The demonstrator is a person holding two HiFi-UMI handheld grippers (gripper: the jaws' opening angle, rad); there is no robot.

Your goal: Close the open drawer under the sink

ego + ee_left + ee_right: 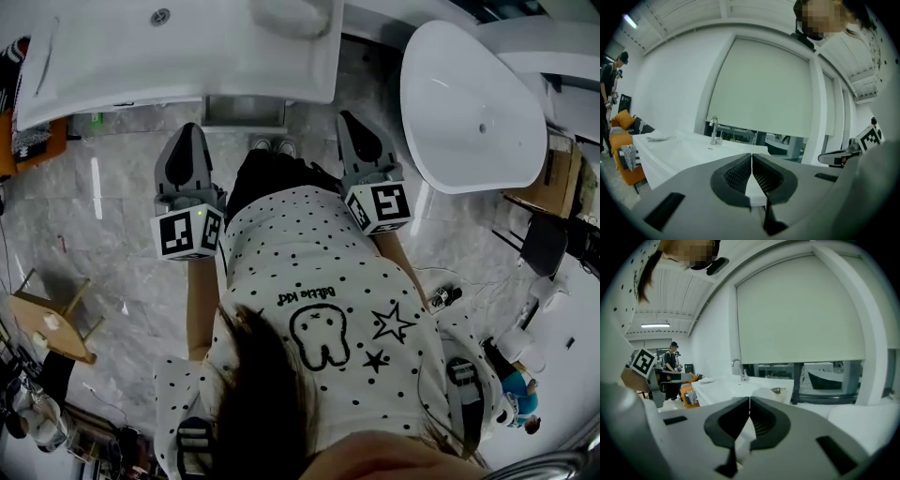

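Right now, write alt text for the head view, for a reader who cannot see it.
Seen from above, a person in a dotted white shirt points the left gripper and right gripper, both shut, toward an open drawer under a white sink counter. A white bathtub stands at the right.

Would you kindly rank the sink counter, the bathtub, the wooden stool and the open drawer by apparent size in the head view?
Largest to smallest:
1. sink counter
2. bathtub
3. wooden stool
4. open drawer, though only its protruding part shows under the counter.
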